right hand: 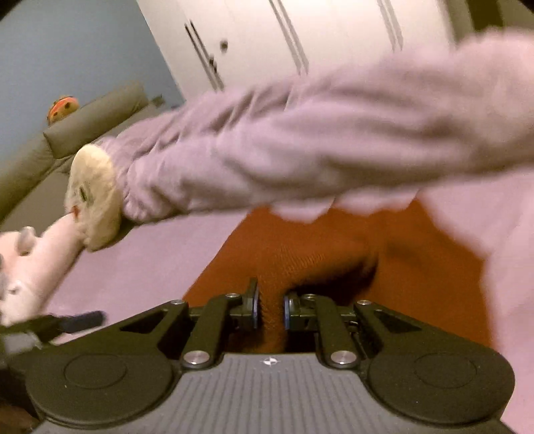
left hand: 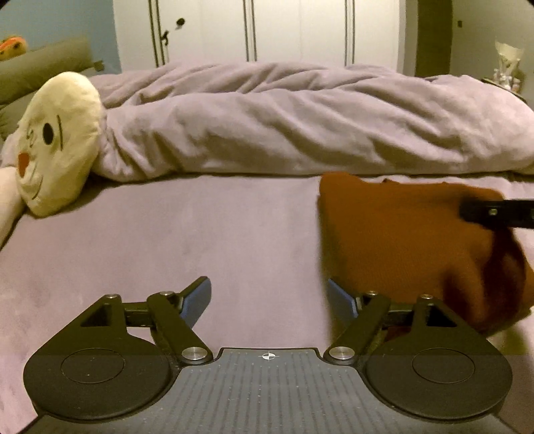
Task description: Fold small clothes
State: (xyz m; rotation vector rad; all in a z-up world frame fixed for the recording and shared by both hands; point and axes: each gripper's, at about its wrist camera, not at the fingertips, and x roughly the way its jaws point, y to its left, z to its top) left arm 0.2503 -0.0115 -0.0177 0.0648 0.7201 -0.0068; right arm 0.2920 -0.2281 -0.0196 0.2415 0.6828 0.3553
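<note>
An orange knit garment (left hand: 400,240) lies partly folded on the lilac bed sheet (left hand: 200,240), right of centre in the left wrist view. My left gripper (left hand: 268,297) is open and empty, low over the sheet, with its right finger at the garment's left edge. My right gripper (right hand: 269,308) is shut on a fold of the orange garment (right hand: 300,253) and lifts it. The right gripper's finger shows in the left wrist view (left hand: 494,212) over the garment's right side. The left gripper shows blurred at the left of the right wrist view (right hand: 66,322).
A bunched lilac duvet (left hand: 300,123) lies across the bed behind the garment. A cream plush toy with a face (left hand: 56,143) lies at the left. White wardrobe doors (left hand: 267,30) stand behind the bed. An olive bolster (left hand: 40,66) lies at the far left.
</note>
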